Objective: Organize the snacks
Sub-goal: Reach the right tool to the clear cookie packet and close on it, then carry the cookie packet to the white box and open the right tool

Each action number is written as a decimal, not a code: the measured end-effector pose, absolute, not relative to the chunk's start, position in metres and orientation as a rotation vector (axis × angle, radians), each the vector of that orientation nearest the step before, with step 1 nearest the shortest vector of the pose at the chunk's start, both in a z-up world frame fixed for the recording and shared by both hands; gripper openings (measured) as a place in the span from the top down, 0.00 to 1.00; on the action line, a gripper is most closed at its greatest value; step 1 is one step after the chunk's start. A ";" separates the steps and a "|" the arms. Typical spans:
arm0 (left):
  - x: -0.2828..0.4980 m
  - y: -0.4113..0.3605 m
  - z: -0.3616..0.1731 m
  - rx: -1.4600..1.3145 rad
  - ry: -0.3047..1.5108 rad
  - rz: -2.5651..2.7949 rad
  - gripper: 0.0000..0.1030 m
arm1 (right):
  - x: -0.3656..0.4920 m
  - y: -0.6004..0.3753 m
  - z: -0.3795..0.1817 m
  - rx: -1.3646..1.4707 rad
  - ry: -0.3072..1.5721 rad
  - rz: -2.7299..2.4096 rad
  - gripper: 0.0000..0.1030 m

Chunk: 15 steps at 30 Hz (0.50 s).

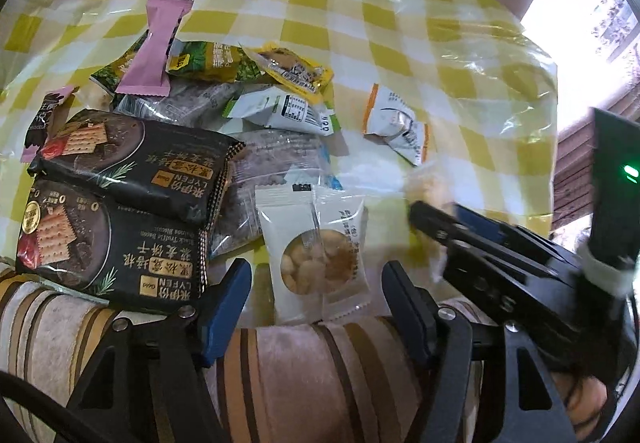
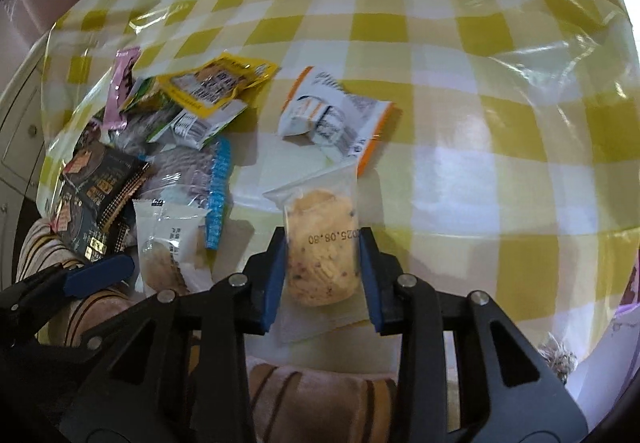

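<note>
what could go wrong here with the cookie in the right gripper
1. The right gripper is shut on the cookie packet, pads squeezing the cookie itself, so it may crack.
2. The clear wrapper looks slick; the packet might slip out when lifted.
3. The open left gripper sits close around the white packet, and the right gripper is just beside it, so they might bump.

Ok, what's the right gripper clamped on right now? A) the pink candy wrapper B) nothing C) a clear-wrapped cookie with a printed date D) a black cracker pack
C: in the right wrist view the right gripper has its blue pads pressed against both sides of the clear-wrapped cookie, date code visible.
</note>
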<state>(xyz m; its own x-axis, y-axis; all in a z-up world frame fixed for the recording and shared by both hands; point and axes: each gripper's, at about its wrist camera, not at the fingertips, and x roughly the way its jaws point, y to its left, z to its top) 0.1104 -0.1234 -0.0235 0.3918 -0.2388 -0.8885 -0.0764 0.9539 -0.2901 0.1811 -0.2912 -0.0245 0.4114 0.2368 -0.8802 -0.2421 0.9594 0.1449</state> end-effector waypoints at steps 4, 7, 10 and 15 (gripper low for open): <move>0.121 -0.129 -0.031 -0.284 1.198 -0.073 0.44 | 0.172 -0.303 -0.018 0.014 1.080 0.270 0.63; 0.126 -0.133 -0.035 -0.274 1.209 -0.071 0.49 | 0.164 -0.313 -0.014 0.026 1.068 0.249 0.63; 0.133 -0.141 -0.036 -0.247 1.203 -0.062 0.52 | 0.158 -0.325 -0.010 0.042 1.056 0.225 0.63; 0.133 -0.151 -0.029 -0.195 1.159 -0.058 0.58 | 0.145 -0.345 -0.003 0.078 1.039 0.196 0.63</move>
